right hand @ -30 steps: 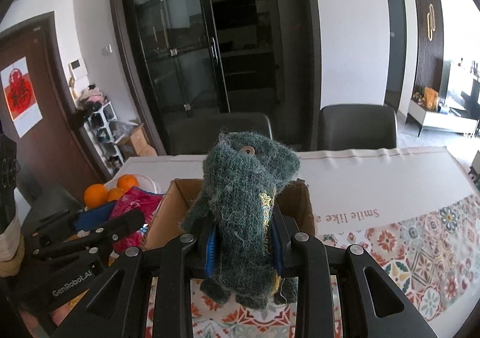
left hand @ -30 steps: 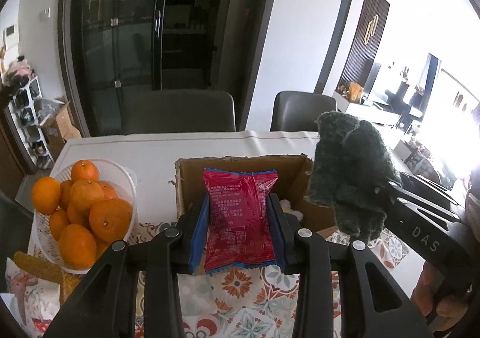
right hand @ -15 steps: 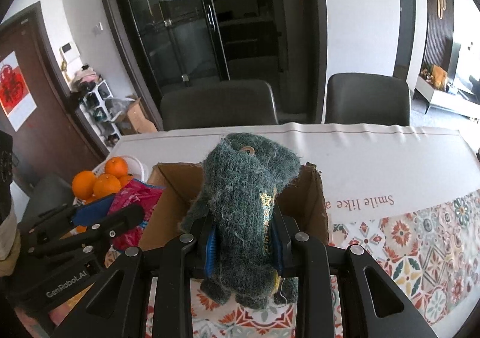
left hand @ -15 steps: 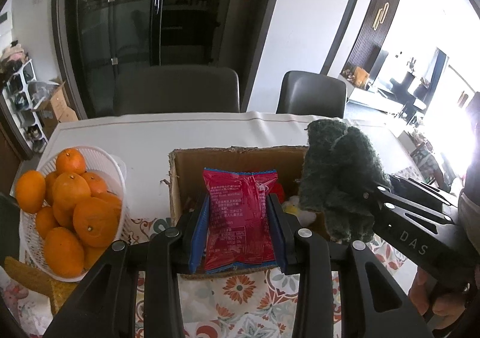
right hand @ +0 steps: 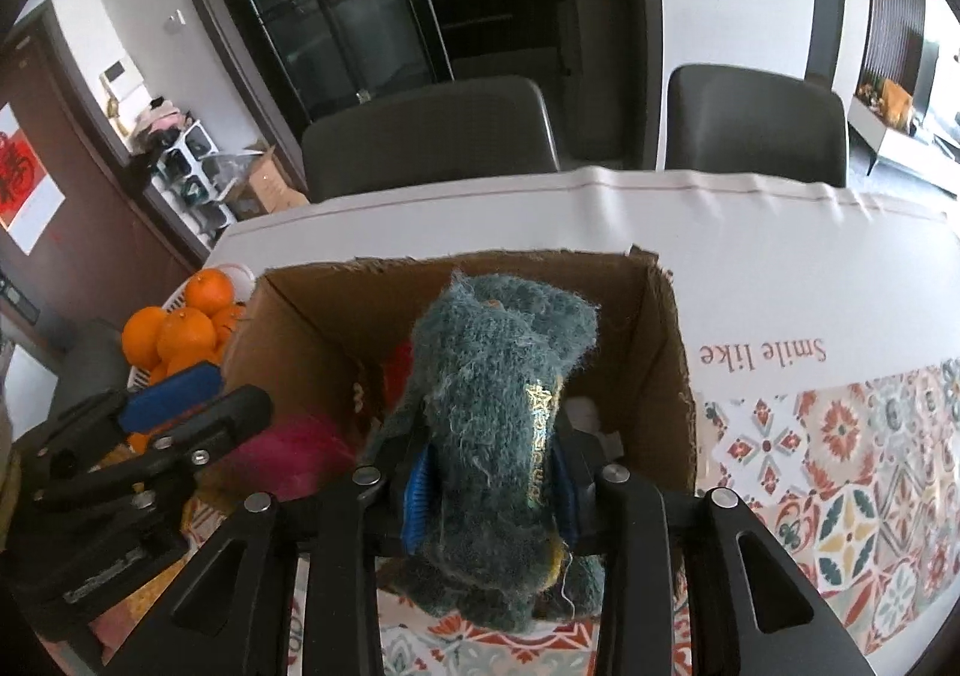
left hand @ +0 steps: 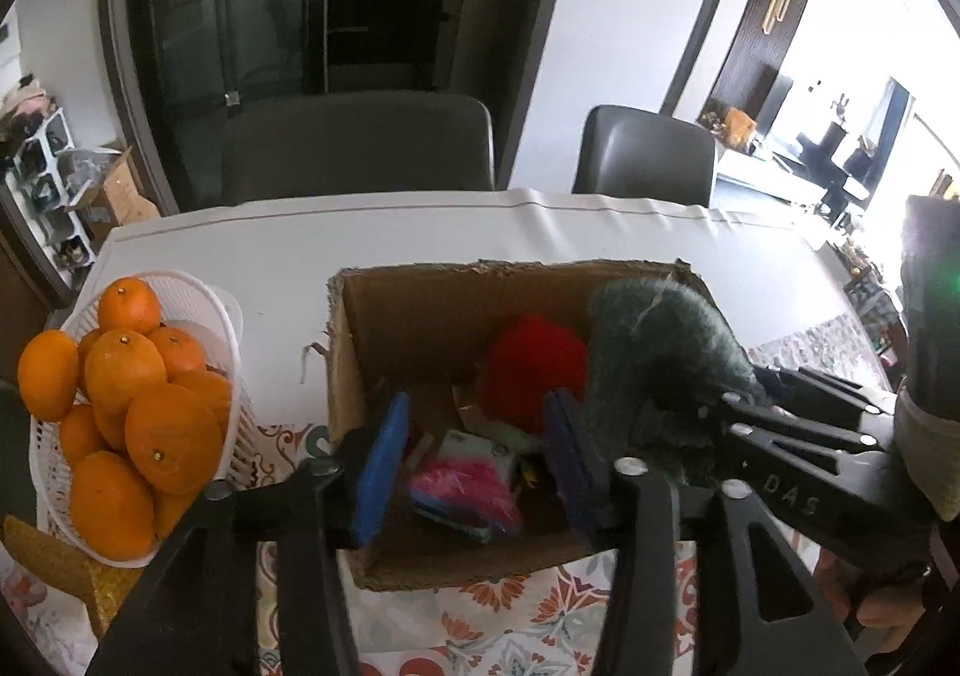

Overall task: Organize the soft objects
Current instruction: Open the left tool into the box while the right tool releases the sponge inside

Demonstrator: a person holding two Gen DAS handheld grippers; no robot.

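An open cardboard box (left hand: 420, 304) stands on the table. My left gripper (left hand: 474, 460) is open above the box's near edge, its blue pads apart. A pink-red snack packet (left hand: 462, 484) lies in the box below it, blurred. A red fuzzy ball (left hand: 534, 364) lies further in. My right gripper (right hand: 489, 481) is shut on a dark green fuzzy knit piece (right hand: 498, 406) and holds it over the box (right hand: 660, 352). The same knit piece shows in the left wrist view (left hand: 660, 358) at the box's right side.
A white basket (left hand: 198, 316) full of oranges (left hand: 168, 436) stands left of the box. A yellow sponge (left hand: 54, 562) lies at the near left. Two dark chairs (left hand: 360, 141) stand behind the table. A patterned cloth (right hand: 840, 466) covers the near table.
My left gripper opened and the red snack packet dropped into the box. Both grippers moved forward and tilted down over the box. The right gripper still grips the green knit piece.
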